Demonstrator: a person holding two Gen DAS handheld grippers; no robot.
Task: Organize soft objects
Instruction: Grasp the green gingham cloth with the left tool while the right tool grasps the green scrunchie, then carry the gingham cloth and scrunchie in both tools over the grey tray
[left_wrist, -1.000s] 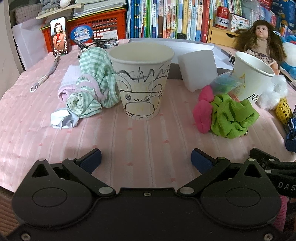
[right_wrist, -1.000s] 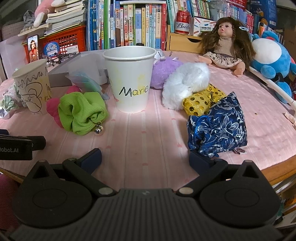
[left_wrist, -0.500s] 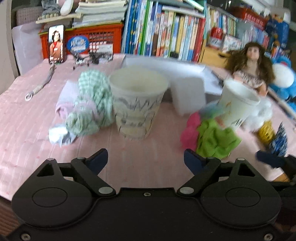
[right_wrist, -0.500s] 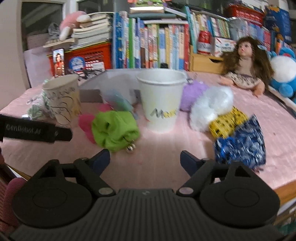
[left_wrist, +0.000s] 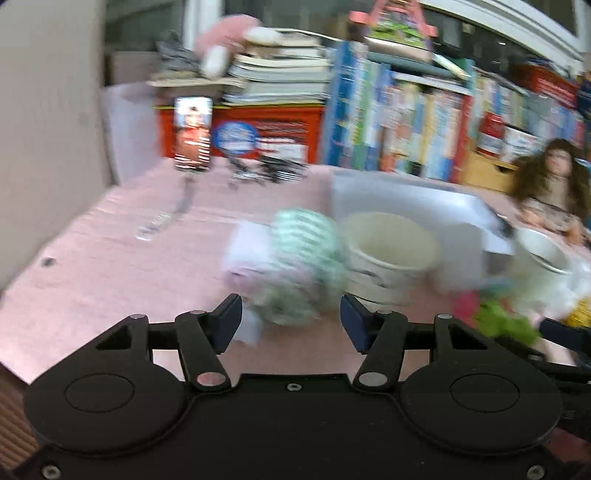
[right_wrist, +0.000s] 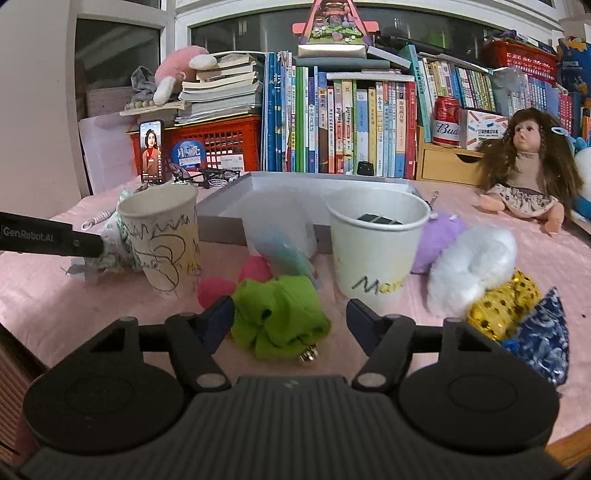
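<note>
The left gripper (left_wrist: 291, 320) hung over the pink tablecloth (left_wrist: 110, 273), its jaws just narrowing yet parted, nothing pressed between the blue pads, and the whole left view was smeared with blur. Ahead of it lay the green checked cloth bundle (left_wrist: 303, 266), bunched up against the near side of the doodled paper cup (left_wrist: 388, 258). Over on the right, the right gripper (right_wrist: 290, 319) was also closing in with a gap left, empty, and beyond its pads sat the lime green scrunchie (right_wrist: 280, 321) with a small metal bell (right_wrist: 309, 355) at its lower edge, a pink pom-pom (right_wrist: 216, 291) just beside it. Behind stood the white paper cup (right_wrist: 373, 251) with "Marie" scrawled on it, partly hidden by a fingertip, and something dark lay inside. To its right: a purple plush (right_wrist: 437, 240), a white fluffy scrunchie (right_wrist: 472, 266), a gold sequin pouch (right_wrist: 504, 310) and a blue brocade pouch (right_wrist: 539, 339), all crowded together. The left gripper's finger poked in from the left edge of that view, reading "GenRobot.AI". At the back, a red can (right_wrist: 447, 122) showed "Bud", a phone (right_wrist: 151, 151) stood upright against the red crate (right_wrist: 221, 140), books (right_wrist: 340, 125) lined the rear, and a doll (right_wrist: 528, 166) sat on the cloth.
</note>
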